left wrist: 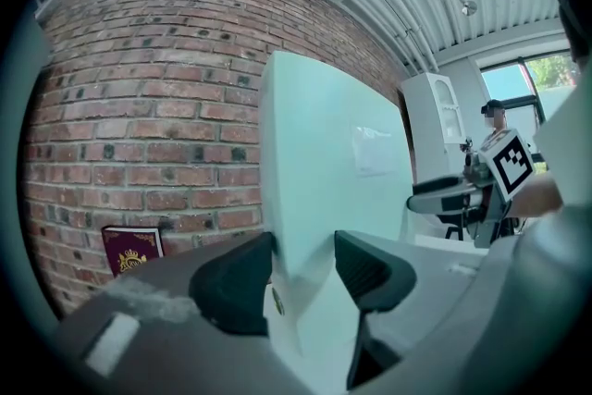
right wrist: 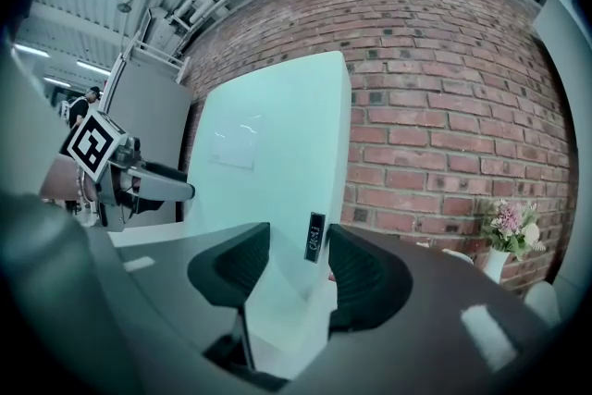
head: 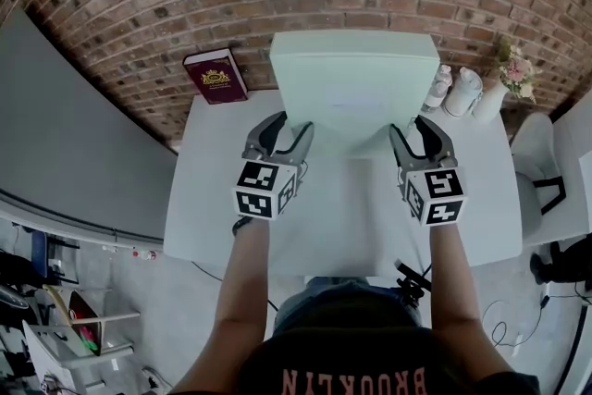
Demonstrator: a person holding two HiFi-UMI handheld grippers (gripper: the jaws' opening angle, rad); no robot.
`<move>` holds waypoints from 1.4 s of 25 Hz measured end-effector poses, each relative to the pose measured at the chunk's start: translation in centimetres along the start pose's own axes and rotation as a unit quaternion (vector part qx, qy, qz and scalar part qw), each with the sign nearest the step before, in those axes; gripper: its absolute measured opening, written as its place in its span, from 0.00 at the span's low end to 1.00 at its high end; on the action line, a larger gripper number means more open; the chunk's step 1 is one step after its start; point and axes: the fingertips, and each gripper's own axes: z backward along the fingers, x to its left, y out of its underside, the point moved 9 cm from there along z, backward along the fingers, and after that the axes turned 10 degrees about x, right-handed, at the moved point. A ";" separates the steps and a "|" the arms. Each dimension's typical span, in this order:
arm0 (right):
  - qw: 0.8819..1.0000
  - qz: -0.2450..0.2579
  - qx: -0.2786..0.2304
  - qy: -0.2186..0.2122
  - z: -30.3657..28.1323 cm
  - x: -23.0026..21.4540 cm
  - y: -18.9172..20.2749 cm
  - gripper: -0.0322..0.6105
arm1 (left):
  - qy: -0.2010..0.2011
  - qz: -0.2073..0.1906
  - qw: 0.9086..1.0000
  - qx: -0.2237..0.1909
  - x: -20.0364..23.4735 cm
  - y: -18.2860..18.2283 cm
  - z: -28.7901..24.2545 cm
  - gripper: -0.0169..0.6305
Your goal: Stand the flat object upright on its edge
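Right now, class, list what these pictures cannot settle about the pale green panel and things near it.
1. Whether the panel touches the table: jaws hide its lower edge in both gripper views.
2. Print on the black label on its edge: too small, right gripper view.
3. The book title: too small, head view.

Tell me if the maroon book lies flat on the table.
No, the maroon book stands upright against the brick wall.

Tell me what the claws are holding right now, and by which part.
The pale green panel, upright: left claw grips its lower left edge, right claw its lower right edge.
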 end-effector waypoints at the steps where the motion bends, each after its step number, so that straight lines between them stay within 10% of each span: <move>1: 1.000 -0.001 0.004 0.000 -0.2 0.0 0.3 0.35 | -0.001 -0.001 1.000 0.004 0.0 0.3 -0.2 0.36; 35: 0.991 -0.035 0.127 0.010 -8.8 -1.4 9.0 0.33 | -0.032 -0.012 0.993 0.116 0.9 8.8 -9.2 0.36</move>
